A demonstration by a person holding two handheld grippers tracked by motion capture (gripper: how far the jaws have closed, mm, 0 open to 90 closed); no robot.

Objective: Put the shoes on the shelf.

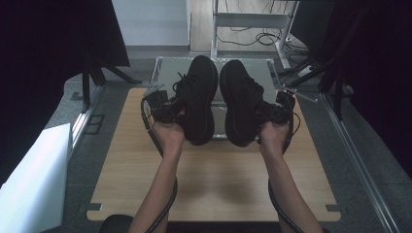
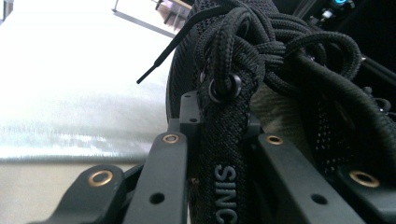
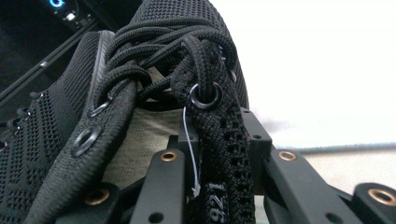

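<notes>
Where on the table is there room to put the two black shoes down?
The wooden table is bare between the forearms and out to both side edges. It is crowded farther back, where the left shoe and right shoe hang over the grey tray.

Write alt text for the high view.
A person holds up two black shoes side by side above a wooden table, the left shoe clamped in the left gripper and the right shoe in the right gripper.
</notes>
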